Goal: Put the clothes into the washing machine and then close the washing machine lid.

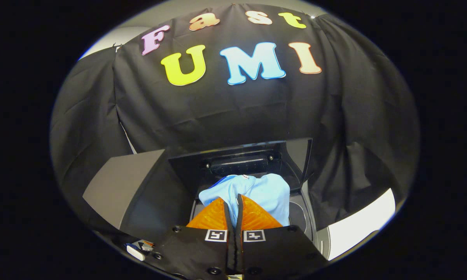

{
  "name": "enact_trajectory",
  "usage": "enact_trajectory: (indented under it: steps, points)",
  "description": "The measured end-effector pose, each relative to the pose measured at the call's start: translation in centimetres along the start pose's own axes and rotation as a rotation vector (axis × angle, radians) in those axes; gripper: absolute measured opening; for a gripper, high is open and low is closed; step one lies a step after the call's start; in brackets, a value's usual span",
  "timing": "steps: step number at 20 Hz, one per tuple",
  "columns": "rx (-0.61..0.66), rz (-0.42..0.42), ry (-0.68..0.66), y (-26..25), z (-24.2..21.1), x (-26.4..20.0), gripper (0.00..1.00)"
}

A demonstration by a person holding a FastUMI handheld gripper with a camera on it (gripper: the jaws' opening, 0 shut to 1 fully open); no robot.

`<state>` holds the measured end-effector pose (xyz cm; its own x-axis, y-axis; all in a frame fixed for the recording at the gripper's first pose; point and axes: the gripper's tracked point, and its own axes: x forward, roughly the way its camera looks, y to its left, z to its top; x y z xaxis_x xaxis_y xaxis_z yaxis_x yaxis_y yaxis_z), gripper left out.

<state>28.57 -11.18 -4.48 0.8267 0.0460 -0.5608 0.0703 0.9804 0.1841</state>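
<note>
With fingers clenched on a light-blue cloth garment, gripper hovers over dark top-loading washing machine, raised lid; loading step, next: lower, release.

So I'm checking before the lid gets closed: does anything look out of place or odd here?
Nothing is damaged or spilled. The light blue garment is bunched up high over the washing machine opening, not down inside. The gripper is shut on it and the lid stands open behind.
</note>
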Motion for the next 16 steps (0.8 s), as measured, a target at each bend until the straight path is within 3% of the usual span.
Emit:
enact_trajectory:
  steps: [16]
  points:
    - [0.033, -0.06, 0.242, -1.6, -10.9, 11.4, 0.01]
